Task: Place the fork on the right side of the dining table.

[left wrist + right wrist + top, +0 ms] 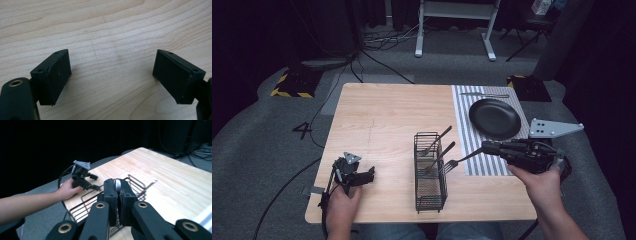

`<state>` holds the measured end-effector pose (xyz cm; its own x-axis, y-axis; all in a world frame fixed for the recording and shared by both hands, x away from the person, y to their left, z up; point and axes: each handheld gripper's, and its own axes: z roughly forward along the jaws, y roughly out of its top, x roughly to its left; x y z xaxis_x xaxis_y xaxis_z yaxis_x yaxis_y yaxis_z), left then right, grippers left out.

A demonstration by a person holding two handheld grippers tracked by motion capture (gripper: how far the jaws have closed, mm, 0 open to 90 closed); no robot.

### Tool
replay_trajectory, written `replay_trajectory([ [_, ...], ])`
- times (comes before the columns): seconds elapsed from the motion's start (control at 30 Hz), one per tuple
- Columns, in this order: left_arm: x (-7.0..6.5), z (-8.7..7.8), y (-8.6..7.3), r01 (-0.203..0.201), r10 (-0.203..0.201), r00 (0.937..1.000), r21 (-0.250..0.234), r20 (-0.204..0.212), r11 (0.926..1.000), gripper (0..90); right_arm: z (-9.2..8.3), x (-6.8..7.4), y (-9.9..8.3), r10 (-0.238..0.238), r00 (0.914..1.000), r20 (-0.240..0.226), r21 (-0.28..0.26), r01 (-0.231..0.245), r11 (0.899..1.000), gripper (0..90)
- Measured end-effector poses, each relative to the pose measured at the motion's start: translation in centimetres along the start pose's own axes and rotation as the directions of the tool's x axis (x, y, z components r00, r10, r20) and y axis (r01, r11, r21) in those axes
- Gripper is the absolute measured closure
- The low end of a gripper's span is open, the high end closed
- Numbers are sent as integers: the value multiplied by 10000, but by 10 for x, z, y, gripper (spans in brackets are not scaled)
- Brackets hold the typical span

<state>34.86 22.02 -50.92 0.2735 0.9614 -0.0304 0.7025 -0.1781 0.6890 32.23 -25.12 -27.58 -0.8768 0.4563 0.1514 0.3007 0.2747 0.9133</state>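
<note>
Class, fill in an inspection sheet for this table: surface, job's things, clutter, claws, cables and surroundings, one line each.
Surface: light wooden table, striped placemat at its right.
Job's things: black wire caddy holding two forks; third fork gripped beside the caddy; black plate on the placemat; a utensil beyond the plate.
Clutter: nothing seen.
Claws: left claw open, over bare wood; right claw shut on the third fork's handle.
Cables: one trails from the left claw; more on the floor.
Surroundings: grey carpet, white desk frame, hazard-striped plates.
</note>
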Motion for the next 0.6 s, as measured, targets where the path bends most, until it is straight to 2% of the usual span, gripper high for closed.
replay_trajectory([
  [0.33,0,0,0,-1,1,10000,0,0,10000,150,-18,-14,6,111,9983,575,-185,-100,9998,870],
  [0.6,0,0,0,0,0,10000,0,1,10000,151,-29,-32,6,475,9932,1066,-361,-439,9984,871],
])
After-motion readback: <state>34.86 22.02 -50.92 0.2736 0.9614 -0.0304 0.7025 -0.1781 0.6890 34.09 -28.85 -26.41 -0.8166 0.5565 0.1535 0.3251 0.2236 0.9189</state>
